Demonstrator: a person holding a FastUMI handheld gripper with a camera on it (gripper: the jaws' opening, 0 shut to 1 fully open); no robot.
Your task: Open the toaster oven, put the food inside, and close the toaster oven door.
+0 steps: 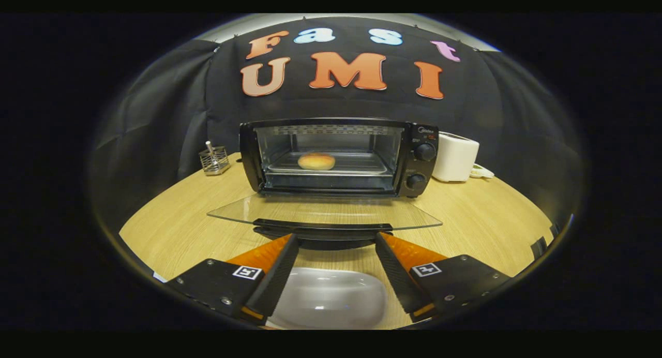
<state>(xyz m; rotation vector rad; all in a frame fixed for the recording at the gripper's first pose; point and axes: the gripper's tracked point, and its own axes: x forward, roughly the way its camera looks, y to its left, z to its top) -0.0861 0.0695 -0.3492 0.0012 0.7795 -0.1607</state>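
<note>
Toaster oven (pixel 339 156) faces gripper (pixel 336 239), glass door (pixel 324 211) folded flat; bun (pixel 316 161) on rack, long axis L-R. Fingers spread, holding nothing, above white plate (pixel 331 298).

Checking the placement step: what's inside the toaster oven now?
Inside the toaster oven, a bread roll sits on the tray. The glass door lies open. The roll's underside is hidden. The hand-held gripper is open, near the door handle.
</note>
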